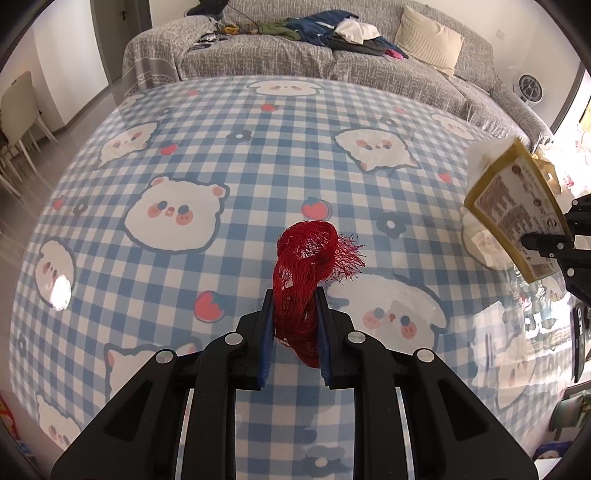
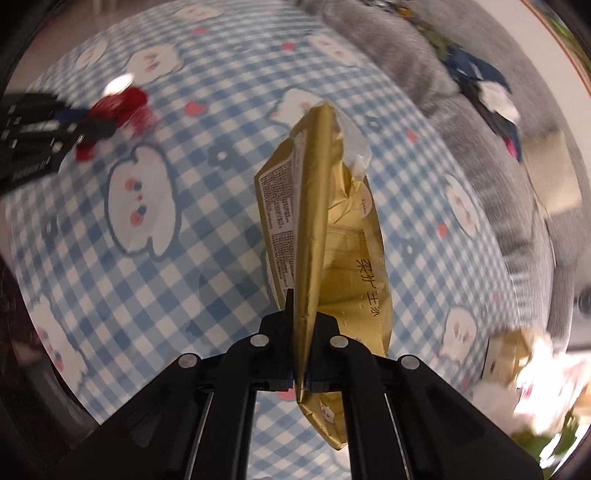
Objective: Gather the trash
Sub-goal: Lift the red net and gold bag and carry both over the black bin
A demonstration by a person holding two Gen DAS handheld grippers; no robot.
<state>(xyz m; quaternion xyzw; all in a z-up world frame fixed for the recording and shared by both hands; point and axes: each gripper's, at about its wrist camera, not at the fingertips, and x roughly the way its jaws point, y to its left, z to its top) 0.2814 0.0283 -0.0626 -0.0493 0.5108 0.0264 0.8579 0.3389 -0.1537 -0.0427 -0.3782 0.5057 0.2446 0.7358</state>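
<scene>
**A:** What do the left tongs (image 1: 294,325) have, low in the middle of the left wrist view?

**B:** They are clenched on a red mesh net bag (image 1: 306,266). The bunched net sits squeezed between the blue pads (image 1: 266,336), and its loose loop rises above the fingertips, off the counter (image 1: 184,280) with its blue-and-white checked cloth of cartoon animal faces.

**A:** And the right tongs (image 2: 301,332)?

**B:** In the right wrist view they grip a gold snack wrapper (image 2: 332,236) by its lower edge. The wrapper stands up from the fingers, its torn top toward the upper middle of the frame, with printed text on both faces. It hangs clear above the counter.

**A:** Can each be seen from the other camera?

**B:** Yes. The wrapper shows at the right edge of the left view, held up by the other tongs. The red net shows blurred at the upper left of the right view.

**A:** Beyond the counter?

**B:** A grey sofa (image 1: 277,55) runs across the top of the left view, with a pile of clothes (image 1: 332,29) and a cream cushion (image 1: 428,38) on it.
</scene>
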